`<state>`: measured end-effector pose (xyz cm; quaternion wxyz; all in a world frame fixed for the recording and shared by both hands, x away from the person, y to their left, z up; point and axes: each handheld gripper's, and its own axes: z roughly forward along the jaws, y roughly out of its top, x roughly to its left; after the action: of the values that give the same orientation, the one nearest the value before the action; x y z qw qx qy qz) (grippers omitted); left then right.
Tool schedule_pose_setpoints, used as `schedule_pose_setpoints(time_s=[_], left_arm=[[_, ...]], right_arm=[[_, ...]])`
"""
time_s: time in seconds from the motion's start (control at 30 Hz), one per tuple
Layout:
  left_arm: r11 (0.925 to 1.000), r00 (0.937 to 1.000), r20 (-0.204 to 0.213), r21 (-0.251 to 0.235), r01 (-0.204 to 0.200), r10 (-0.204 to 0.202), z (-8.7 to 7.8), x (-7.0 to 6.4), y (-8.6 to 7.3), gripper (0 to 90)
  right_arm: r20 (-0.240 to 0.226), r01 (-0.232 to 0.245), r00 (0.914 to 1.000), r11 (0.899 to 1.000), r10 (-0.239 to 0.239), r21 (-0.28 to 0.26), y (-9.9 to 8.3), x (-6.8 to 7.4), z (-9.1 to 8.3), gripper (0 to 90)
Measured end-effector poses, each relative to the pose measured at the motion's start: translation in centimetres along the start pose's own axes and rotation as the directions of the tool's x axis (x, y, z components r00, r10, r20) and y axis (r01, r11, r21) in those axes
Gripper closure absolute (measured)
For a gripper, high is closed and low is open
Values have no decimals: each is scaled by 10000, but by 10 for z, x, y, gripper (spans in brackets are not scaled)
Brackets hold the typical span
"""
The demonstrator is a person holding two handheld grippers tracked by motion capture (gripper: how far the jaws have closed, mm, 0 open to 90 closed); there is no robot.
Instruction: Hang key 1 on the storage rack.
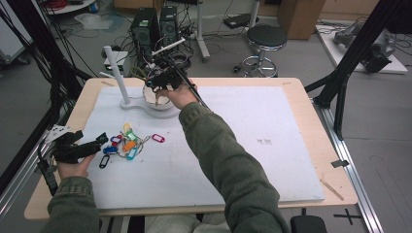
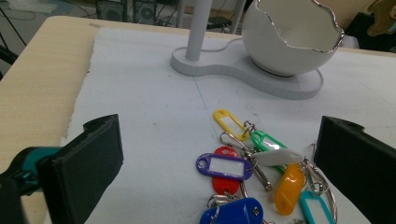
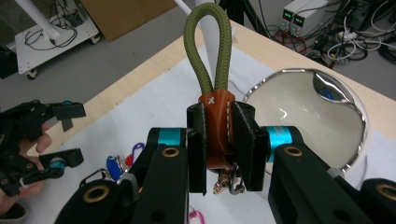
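At the near left edge of the table (image 1: 301, 102), the left gripper (image 1: 99, 141) rested in the person's hand with its jaws spread wide and nothing between them, pointing toward a heap of key tags (image 2: 252, 172) lying on the white mat (image 1: 243, 160) just beyond its tips. The tags were coloured plastic, yellow, green, purple, red, orange, blue and teal, each with a pale label window and joined by metal rings; one pink tag (image 1: 158, 138) lay slightly apart on the right of the heap. Farther back stood a white stand (image 2: 247, 70) with an upright post (image 2: 201, 28) and, on its right part, a white bowl (image 2: 292, 37) shaped like a broken eggshell with a jagged silver rim. Above that bowl, at the far side of the mat, the right gripper (image 3: 219, 144) was clamped tightly on a lanyard keychain (image 3: 215, 107): a loop of olive-green woven cord rose from a brown leather sleeve with pale stitching, and a small metal clasp hung below the jaws. The sleeve sat squarely between the two black pads, upright, with the loop standing free above them.
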<state>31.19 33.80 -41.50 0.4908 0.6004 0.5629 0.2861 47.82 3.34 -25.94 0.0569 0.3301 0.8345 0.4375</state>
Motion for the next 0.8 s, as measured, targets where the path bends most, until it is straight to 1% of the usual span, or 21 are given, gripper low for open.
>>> schedule_pose_setpoints(time_s=[0.03, 0.23, 0.43, 0.5, 0.63, 0.7, 0.8], left_arm=[[10000, 10000, -2, 0, 11, -11, 0, 0, 0, 18], [10000, 10000, 2, -11, 33, -33, 1, 0, 0, 18], [10000, 10000, 6, -20, 44, -44, 0, 1, 0, 18], [10000, 10000, -2, -28, 61, -61, 0, 1, 0, 18], [9999, 10000, 9, -27, 99, -99, 0, 1, 0, 18], [9999, 9999, 31, -33, 113, -113, 1, 1, 0, 18], [9999, 9999, 26, -41, 106, -106, 0, 2, 0, 18]], right_arm=[[-12, 59, 10000, 10000, -59, -4, 4, 3, 2, 762], [-118, 79, 9999, 9999, -80, -108, 15, 12, 8, 762], [-198, 279, 9994, 9996, -278, 25, 24, 19, 18, 762], [-215, 349, 9992, 9994, -348, 19, 25, 20, 20, 762], [-267, 603, 9978, 9982, -601, 74, 31, 27, 29, 761], [-296, 624, 9976, 9980, -620, 135, 32, 29, 32, 761], [-347, 631, 9974, 9980, -628, 89, 35, 31, 36, 761]])
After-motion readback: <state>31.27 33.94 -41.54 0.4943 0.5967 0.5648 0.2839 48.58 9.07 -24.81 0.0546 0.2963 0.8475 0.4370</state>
